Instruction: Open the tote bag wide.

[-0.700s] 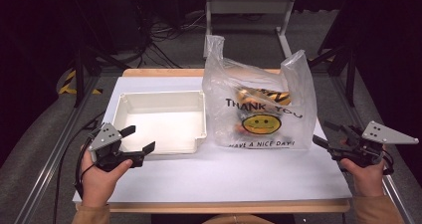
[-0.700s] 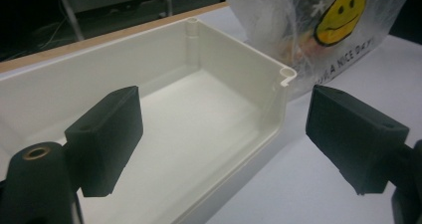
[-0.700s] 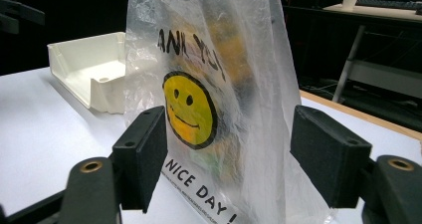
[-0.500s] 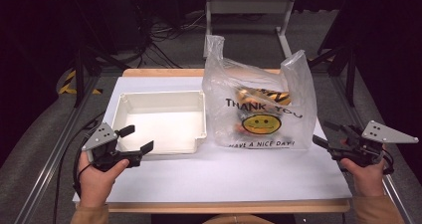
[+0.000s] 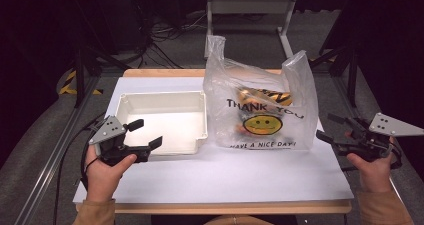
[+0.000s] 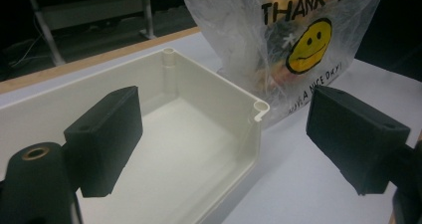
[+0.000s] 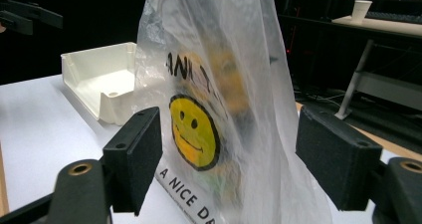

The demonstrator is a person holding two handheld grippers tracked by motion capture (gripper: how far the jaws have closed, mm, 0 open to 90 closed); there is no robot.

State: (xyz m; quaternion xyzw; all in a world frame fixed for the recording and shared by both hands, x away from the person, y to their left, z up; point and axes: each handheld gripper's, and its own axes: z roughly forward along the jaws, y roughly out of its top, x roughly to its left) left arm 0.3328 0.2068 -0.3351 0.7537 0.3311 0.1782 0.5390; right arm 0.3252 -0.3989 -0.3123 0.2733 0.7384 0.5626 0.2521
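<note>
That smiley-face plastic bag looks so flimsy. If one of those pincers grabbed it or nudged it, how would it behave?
The plastic bag is thin, see-through, crinkled film, so it would probably crumple and fold where pinched rather than keep its shape. It stands upright with items visible low inside, so a lift by the handles would likely let it sag around them. A push near the top might only dent or tip it.

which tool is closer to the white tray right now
Left. The left tool sits at the white tray's near-left corner, jaws open; the right tool is open beyond the plastic bag.
</note>
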